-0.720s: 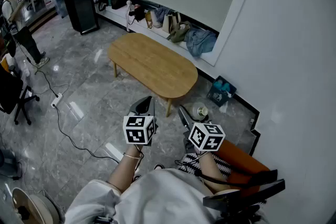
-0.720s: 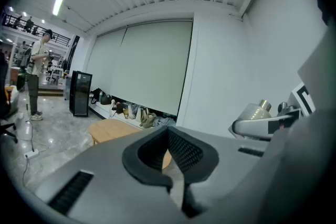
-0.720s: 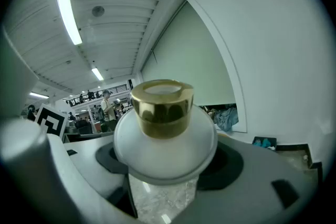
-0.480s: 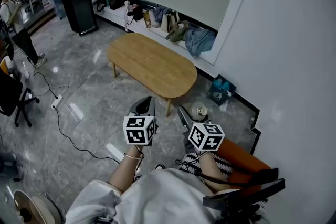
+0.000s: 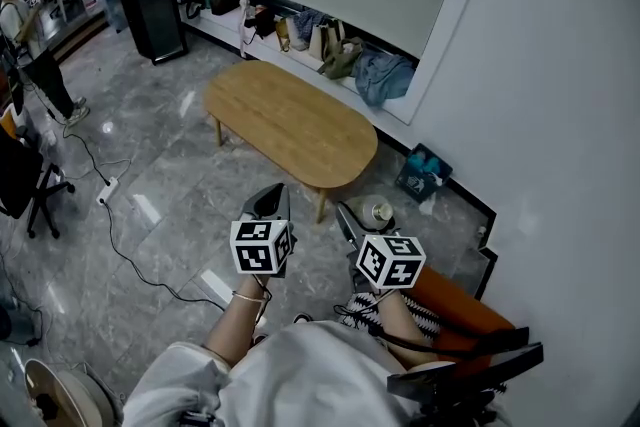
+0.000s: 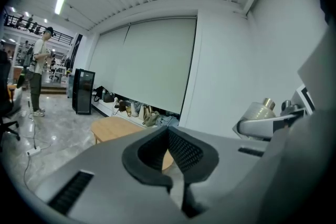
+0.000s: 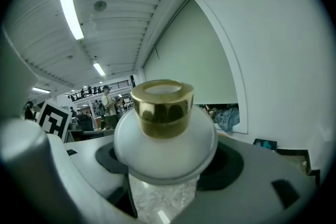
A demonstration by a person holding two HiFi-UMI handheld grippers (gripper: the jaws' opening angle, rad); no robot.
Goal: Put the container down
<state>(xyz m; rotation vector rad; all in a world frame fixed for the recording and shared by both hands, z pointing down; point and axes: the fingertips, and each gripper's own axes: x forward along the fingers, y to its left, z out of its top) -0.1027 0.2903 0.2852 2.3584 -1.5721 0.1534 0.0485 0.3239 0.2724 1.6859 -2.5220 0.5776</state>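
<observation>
A white round container (image 7: 165, 139) with a gold cap (image 7: 161, 107) sits between the jaws of my right gripper (image 7: 167, 162), which is shut on it and holds it up in the air. In the head view the container (image 5: 380, 212) shows small beside the right gripper (image 5: 352, 227), above the floor near the person's lap. My left gripper (image 5: 268, 205) hangs just left of it, and its jaws (image 6: 169, 136) meet at the tips with nothing in them. The left gripper view catches the container (image 6: 260, 113) off to the right.
An oval wooden table (image 5: 290, 125) stands ahead on the grey marble floor. An orange seat (image 5: 455, 305) is at the lower right against the white wall. Bags line a low ledge (image 5: 330, 50). A cable (image 5: 120, 245) crosses the floor; a black cabinet (image 5: 150, 5) and a person (image 5: 30, 35) are far left.
</observation>
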